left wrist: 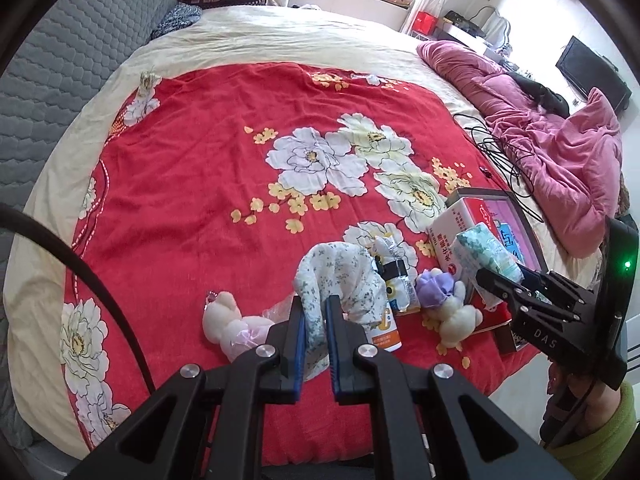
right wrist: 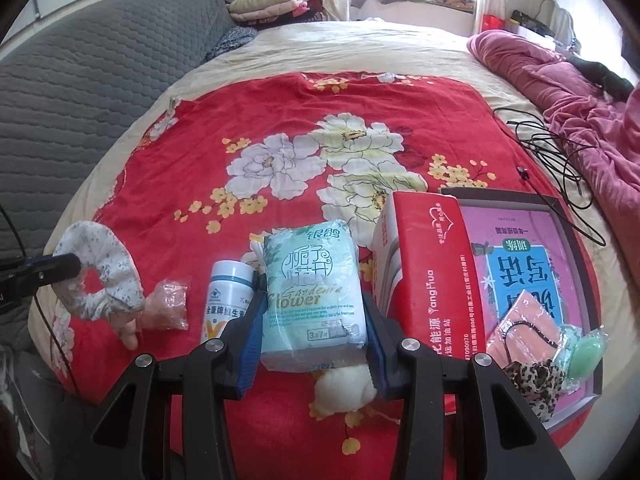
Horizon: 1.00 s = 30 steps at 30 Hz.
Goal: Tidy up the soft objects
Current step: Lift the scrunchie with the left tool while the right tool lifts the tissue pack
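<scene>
A white flowered scrunchie is pinched tight between the blue pads of the left gripper and is held up off the red flowered blanket, with its loop hanging loose in the air. A soft pack of tissues (pale green, with "Flower" printed on it) is squeezed from both sides by the right gripper and is lifted over the near edge of the bed. Under it a cream plush toy is seen lying on the blanket. A second plush toy, pink and cream, is left near the same edge. A white bottle is laid beside the tissues. A red carton is set against a flat box near the bed's right edge, and a leopard scrunchie is kept in that box.
</scene>
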Available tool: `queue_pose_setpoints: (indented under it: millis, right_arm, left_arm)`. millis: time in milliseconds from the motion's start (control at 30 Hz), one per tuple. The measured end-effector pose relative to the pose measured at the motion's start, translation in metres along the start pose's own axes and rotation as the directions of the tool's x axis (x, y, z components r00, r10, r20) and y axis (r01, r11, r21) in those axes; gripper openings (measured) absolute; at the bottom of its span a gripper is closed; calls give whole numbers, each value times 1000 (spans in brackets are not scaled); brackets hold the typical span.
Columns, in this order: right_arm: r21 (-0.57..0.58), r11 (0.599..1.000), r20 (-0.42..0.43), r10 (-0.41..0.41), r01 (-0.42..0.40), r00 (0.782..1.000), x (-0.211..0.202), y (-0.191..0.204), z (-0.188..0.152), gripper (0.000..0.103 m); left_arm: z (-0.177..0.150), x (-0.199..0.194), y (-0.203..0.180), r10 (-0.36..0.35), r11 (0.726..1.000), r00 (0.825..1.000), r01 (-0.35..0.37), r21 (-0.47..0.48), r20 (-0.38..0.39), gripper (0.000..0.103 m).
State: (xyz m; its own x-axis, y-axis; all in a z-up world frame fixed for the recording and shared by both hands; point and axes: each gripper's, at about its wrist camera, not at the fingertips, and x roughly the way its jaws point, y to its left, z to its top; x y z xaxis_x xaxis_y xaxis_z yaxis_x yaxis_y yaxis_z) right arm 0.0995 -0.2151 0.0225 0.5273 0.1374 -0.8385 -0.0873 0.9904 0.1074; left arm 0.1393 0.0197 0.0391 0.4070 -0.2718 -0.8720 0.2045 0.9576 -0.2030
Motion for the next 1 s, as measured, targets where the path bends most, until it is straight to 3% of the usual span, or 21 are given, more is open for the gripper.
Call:
queue_pose_setpoints:
  millis: [1000]
  right_arm:
    - [35, 999, 127, 2, -7, 992, -82, -37, -13, 46]
  left_arm:
    - [-3, -21, -108, -53, 990, 998, 48, 130, 42, 10]
